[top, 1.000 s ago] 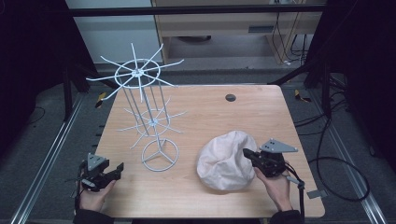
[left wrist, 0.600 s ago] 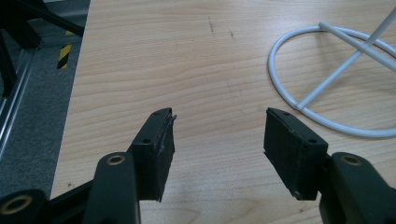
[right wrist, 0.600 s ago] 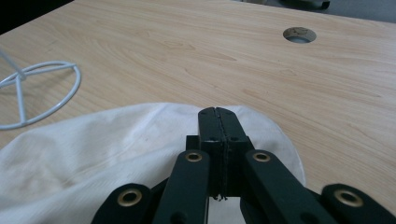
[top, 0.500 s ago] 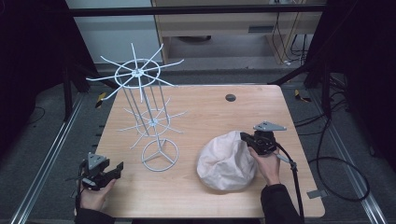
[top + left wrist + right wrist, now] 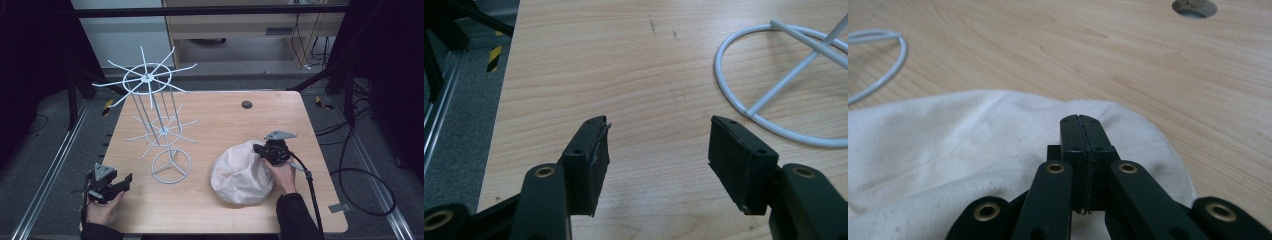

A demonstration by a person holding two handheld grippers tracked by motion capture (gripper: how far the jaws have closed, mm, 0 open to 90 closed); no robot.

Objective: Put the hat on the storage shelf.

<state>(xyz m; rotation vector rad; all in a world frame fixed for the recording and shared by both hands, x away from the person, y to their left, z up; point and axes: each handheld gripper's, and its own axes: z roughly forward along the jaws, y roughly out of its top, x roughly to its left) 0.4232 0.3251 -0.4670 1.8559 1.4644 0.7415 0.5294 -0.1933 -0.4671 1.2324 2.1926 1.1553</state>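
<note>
Right tongs [image 5: 1082,120] pressed together, empty, over the cloth hat's [image 5: 240,172] rim, likely seeking a grip; left tongs [image 5: 656,145] wait spread by the table's [image 5: 220,107] near-left corner.

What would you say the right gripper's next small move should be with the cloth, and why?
Probably open the jaws and ease down onto the cloth's edge. The right gripper hangs over the far rim of the pale cloth with its jaws pressed together and nothing between them, so it cannot yet pinch any fabric. The left gripper waits open near the white wire rack.
</note>
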